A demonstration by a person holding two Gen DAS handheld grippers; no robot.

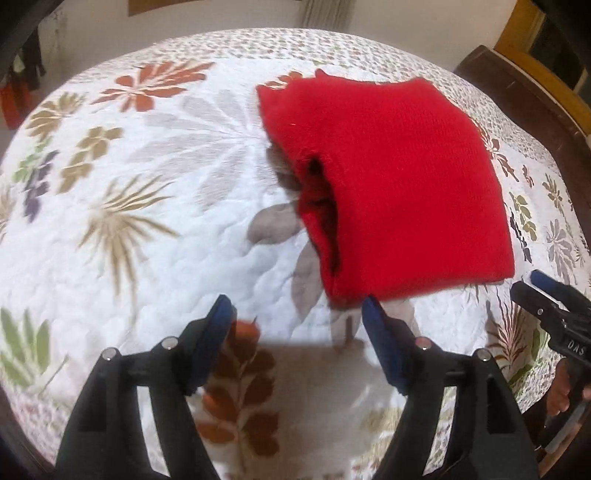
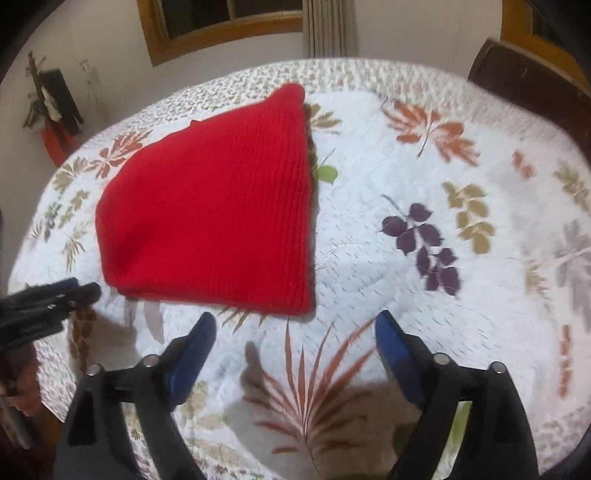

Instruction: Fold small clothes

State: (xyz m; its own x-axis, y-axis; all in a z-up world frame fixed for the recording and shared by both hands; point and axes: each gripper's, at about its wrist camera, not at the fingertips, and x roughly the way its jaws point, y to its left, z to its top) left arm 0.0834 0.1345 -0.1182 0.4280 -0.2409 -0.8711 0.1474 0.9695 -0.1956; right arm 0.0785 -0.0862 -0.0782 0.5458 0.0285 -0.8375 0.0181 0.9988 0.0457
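Note:
A red knitted garment (image 1: 399,184) lies folded on the leaf-patterned bedspread (image 1: 147,229); its layered open edge faces left in the left wrist view. The right wrist view shows the same red garment (image 2: 210,221) flat, left of centre. My left gripper (image 1: 297,306) is open just short of the garment's near edge, its right blue pad close to the near corner, nothing between the fingers. My right gripper (image 2: 295,321) is open too, over bare bedspread just near of the garment's near right corner. Each gripper shows in the other's view: the right gripper (image 1: 543,291), the left gripper (image 2: 77,290).
The bedspread (image 2: 424,258) covers the whole work surface. A dark wooden headboard or chair (image 1: 524,96) stands at the far right. A wood-framed window (image 2: 221,33) and a curtain are on the wall behind. Dark clothes hang over something red (image 2: 55,110) at the far left.

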